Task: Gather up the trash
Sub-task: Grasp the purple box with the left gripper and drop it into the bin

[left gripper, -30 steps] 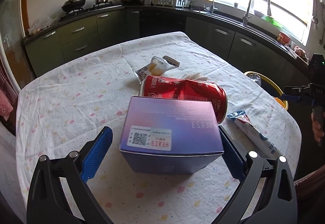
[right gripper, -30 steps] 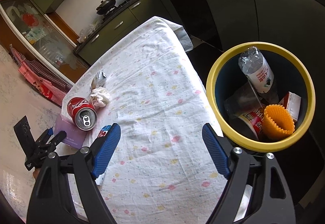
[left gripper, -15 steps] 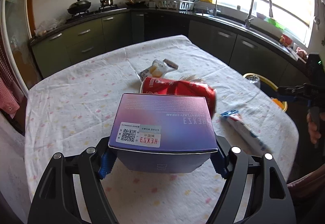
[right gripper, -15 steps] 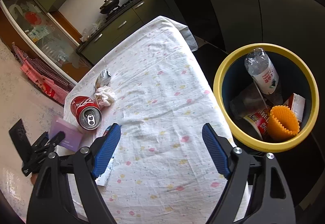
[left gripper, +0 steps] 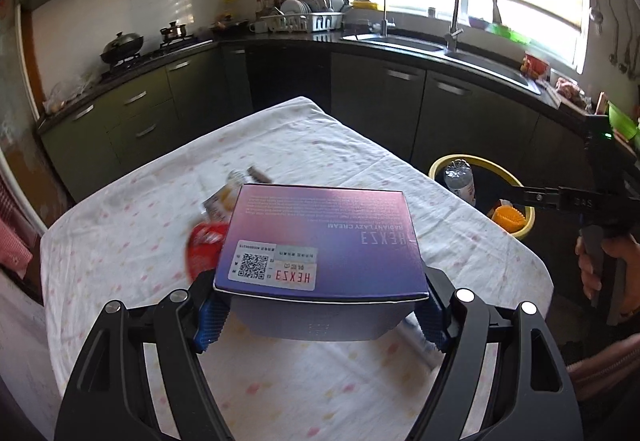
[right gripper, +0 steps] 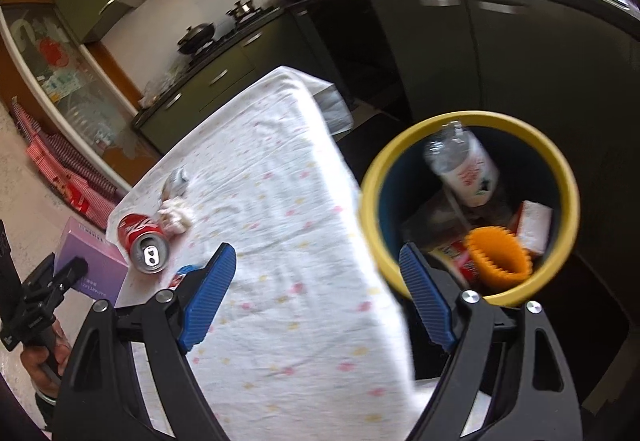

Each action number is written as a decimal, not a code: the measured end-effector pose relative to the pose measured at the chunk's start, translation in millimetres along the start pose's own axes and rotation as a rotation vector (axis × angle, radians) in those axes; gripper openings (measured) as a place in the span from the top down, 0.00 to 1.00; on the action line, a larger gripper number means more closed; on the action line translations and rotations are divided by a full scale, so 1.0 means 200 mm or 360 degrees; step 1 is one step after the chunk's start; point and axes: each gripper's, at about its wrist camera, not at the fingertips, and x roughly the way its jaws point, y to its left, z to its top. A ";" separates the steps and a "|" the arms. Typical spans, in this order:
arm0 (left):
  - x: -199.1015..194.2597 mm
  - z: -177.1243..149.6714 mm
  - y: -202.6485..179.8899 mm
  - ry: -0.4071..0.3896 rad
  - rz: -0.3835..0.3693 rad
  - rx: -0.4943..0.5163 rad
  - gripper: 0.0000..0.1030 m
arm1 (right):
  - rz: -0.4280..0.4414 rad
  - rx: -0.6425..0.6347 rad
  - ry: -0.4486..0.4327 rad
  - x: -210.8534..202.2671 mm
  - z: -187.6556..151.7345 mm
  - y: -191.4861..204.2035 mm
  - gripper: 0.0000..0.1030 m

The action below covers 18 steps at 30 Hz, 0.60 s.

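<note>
My left gripper (left gripper: 320, 315) is shut on a purple box (left gripper: 324, 237) and holds it above the table; the box also shows in the right wrist view (right gripper: 90, 261). A red can (right gripper: 142, 243), a crumpled tissue (right gripper: 176, 217), a snack wrapper (right gripper: 176, 181) and a blue-white wrapper (right gripper: 184, 273) lie on the table. The can (left gripper: 204, 243) is partly hidden behind the box in the left wrist view. My right gripper (right gripper: 316, 301) is open and empty, above the table edge beside the yellow-rimmed bin (right gripper: 372, 193).
The bin (left gripper: 444, 161) holds a plastic bottle (right gripper: 464, 169), an orange cup (right gripper: 498, 253) and cartons. The table has a white dotted cloth (right gripper: 280, 221). Dark kitchen cabinets (left gripper: 384, 97) and a sink counter stand behind.
My left gripper closed on the purple box and lifted it off the table. My right gripper stayed open and shifted a little toward the bin.
</note>
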 end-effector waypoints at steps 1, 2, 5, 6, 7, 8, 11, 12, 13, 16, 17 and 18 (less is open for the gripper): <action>0.03 0.03 -0.03 0.0006 -0.0002 0.0009 0.26 | -0.0012 0.0016 -0.0013 -0.01 0.00 -0.04 0.23; 0.07 0.06 -0.07 0.0008 0.0000 0.0021 0.26 | -0.0022 0.0031 -0.0023 -0.01 0.00 -0.07 0.23; 0.18 0.16 -0.18 0.0023 -0.0004 0.0058 0.26 | -0.0057 0.0091 -0.0057 -0.05 0.00 -0.20 0.23; 0.21 0.19 -0.22 0.0028 -0.0017 0.0071 0.26 | -0.0068 0.0104 -0.0064 -0.06 0.00 -0.23 0.23; 0.24 0.22 -0.25 0.0033 -0.0028 0.0085 0.26 | -0.0085 0.0122 -0.0076 -0.07 0.00 -0.27 0.23; 0.27 0.25 -0.30 0.0040 -0.0045 0.0104 0.26 | -0.0104 0.0137 -0.0088 -0.08 0.00 -0.31 0.23; 0.36 0.34 -0.45 0.0059 -0.0121 0.0160 0.26 | -0.0147 0.0179 -0.0121 -0.12 0.00 -0.41 0.23; 0.39 0.36 -0.49 0.0065 -0.0139 0.0179 0.26 | -0.0159 0.0197 -0.0135 -0.13 0.00 -0.44 0.23; 0.42 0.39 -0.56 0.0074 -0.0169 0.0207 0.26 | -0.0169 0.0212 -0.0148 -0.15 0.01 -0.47 0.23; 0.51 0.46 -0.73 0.0106 -0.0254 0.0264 0.26 | -0.0200 0.0248 -0.0183 -0.19 0.00 -0.55 0.23; 0.55 0.48 -0.79 0.0122 -0.0289 0.0283 0.26 | -0.0205 0.0256 -0.0190 -0.20 0.00 -0.56 0.23; 0.58 0.50 -0.83 0.0135 -0.0315 0.0296 0.26 | -0.0213 0.0265 -0.0200 -0.21 0.00 -0.58 0.23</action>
